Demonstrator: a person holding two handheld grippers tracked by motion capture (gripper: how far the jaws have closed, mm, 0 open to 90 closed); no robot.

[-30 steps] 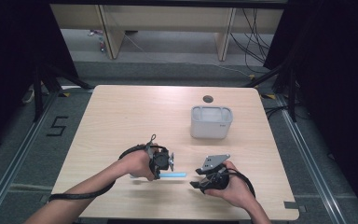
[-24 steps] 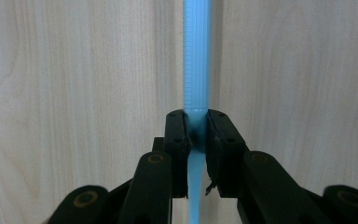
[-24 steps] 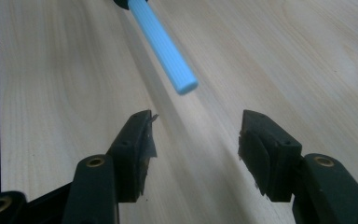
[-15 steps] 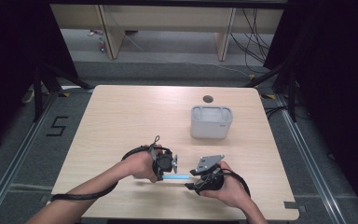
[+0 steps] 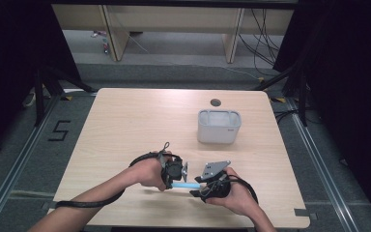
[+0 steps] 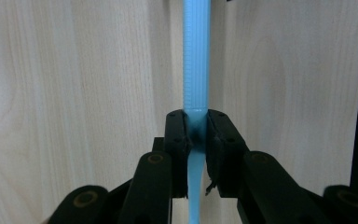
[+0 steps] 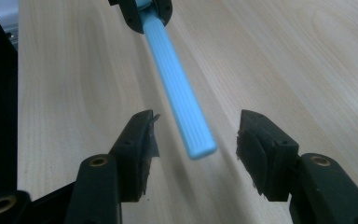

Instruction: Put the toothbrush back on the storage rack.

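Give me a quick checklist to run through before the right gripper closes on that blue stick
1. Left gripper clamped on the blue stick: ok, its pads press on the thin end.
2. Right gripper open wide enough: ok, a gap shows on both sides of the stick, though its jaws have just been closing with the stick's tip between them.
3. Stick's free end between the right jaws: ok, the ribbed tip sits between them, untouched.
4. Stick centred: not ok, it sits nearer one jaw in the right gripper view.
5. Stick clear of the table: cannot tell.
6. White container out of the way: ok, it stands well behind both hands.
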